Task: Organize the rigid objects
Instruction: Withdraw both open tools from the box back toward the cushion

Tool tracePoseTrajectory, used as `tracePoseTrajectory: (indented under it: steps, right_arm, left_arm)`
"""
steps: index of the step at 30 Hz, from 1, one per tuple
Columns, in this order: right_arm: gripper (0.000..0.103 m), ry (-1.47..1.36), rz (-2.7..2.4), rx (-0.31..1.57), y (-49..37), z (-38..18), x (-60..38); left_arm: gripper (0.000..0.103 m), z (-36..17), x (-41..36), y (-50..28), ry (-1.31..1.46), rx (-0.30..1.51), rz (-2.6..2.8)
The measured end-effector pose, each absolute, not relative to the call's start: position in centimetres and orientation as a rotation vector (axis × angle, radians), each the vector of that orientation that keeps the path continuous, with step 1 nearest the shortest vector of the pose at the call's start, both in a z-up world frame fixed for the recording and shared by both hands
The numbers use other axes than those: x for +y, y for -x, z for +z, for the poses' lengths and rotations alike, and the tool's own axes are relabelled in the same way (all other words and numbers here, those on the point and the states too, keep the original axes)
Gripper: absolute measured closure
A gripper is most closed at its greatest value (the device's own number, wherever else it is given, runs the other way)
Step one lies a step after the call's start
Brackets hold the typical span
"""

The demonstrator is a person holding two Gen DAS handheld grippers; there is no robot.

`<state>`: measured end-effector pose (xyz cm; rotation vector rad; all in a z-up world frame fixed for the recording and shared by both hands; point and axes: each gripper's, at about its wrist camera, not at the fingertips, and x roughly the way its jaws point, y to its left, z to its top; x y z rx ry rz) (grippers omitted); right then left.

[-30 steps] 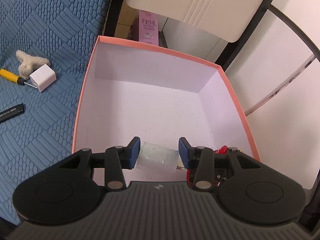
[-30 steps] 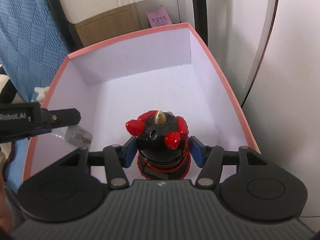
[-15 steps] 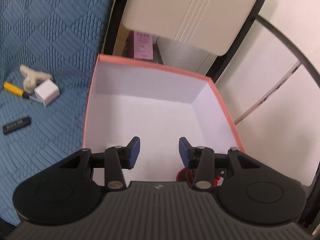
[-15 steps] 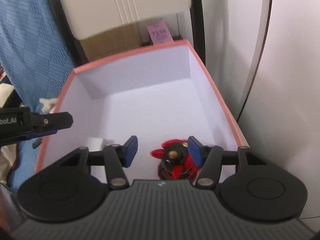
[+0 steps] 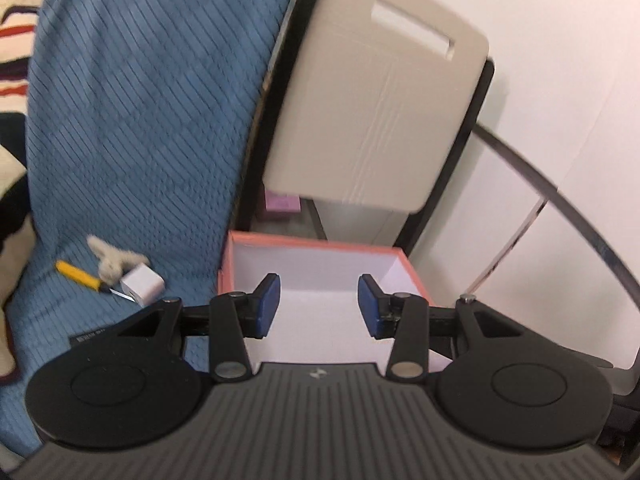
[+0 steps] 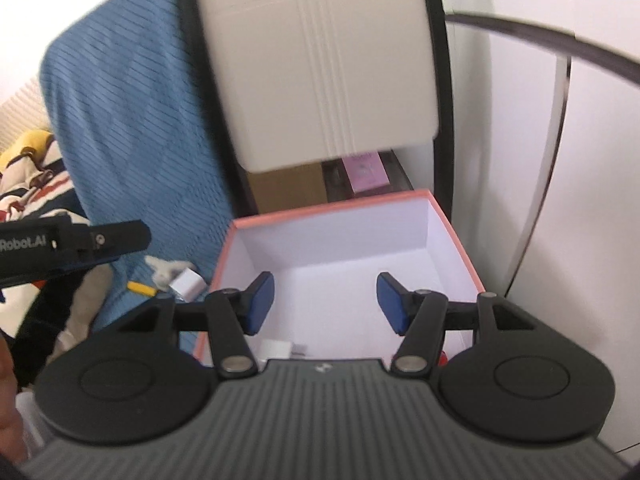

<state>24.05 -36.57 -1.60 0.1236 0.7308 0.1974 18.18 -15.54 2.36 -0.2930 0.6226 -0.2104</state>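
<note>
With both my left gripper and right gripper standing apart and empty, I'd judge the white cube, left of the left claw, light, stiff, smooth-faced, best pinched across flat sides.

Open pink box, white inside, small white block on its floor

Blue quilted cover carries yellow-handled tool, fuzzy beige piece, white cube, black bar.
</note>
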Motion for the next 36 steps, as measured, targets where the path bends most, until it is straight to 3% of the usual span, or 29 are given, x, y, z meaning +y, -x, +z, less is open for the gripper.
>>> tracePoseTrajectory:
  steps: [14,36]
  right_arm:
    - [0.043,-0.06,0.273,0.673,-20.4,1.3,-29.4]
    - [0.043,-0.012,0.332,0.715,-17.1,-3.7,-20.6]
  left_arm:
    - [0.054,4.4,-7.9,-12.6,0.312,0.506,-0.192]
    - [0.054,-2.4,0.6,-8.3,0.339,0.547,-0.093]
